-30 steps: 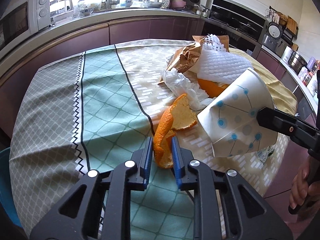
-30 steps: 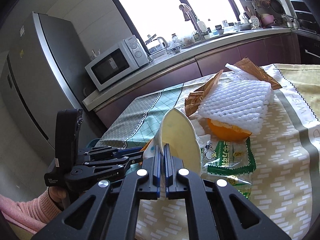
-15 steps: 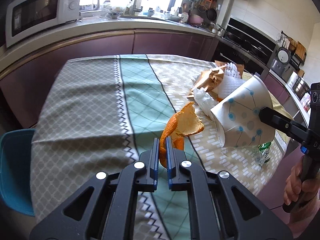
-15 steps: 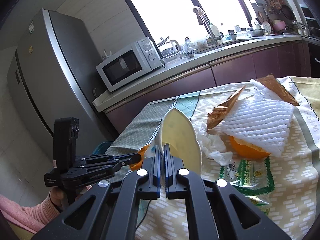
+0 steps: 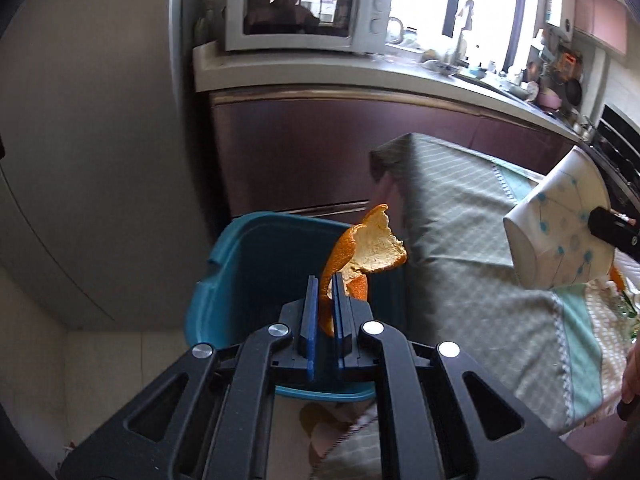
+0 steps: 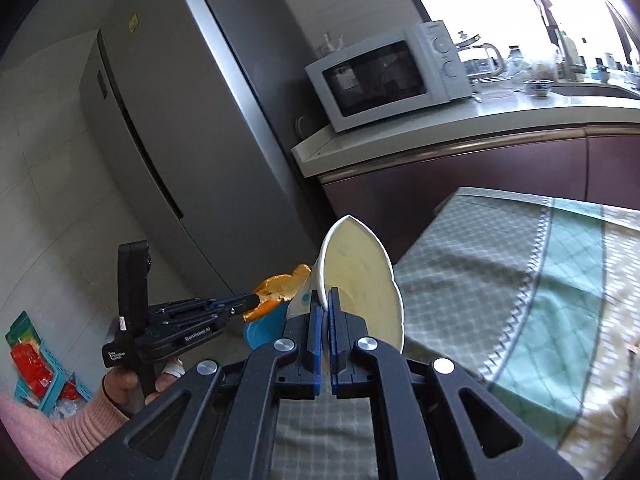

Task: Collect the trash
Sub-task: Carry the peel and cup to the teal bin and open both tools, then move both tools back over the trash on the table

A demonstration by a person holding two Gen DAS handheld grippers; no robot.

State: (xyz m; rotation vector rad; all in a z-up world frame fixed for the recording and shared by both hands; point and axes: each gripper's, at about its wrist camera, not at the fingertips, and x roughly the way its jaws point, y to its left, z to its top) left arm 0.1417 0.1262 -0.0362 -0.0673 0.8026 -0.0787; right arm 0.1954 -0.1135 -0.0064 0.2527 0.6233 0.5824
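Note:
My left gripper point(image 5: 326, 280) is shut on a curled strip of orange peel point(image 5: 368, 248), held in the air over the blue trash bin point(image 5: 256, 256) on the floor beside the table. The right wrist view shows the same left gripper point(image 6: 256, 300) with the peel point(image 6: 280, 290) at its tip. My right gripper point(image 6: 324, 296) is shut on the rim of a flattened white paper cup point(image 6: 360, 276) with blue dots. That cup point(image 5: 560, 232) hangs above the table at the right edge of the left wrist view.
The table with its checked green and beige cloth point(image 6: 520, 280) lies to the right. A grey fridge point(image 6: 168, 120) stands to the left, and a microwave point(image 5: 300, 12) sits on the counter point(image 6: 480, 120) behind. A small rack with red packets point(image 6: 36, 364) is on the floor.
Both grippers have swung left off the table toward the bin. The left one has tightened on the orange peel and lifted it from the cloth; the right one still carries the cup.

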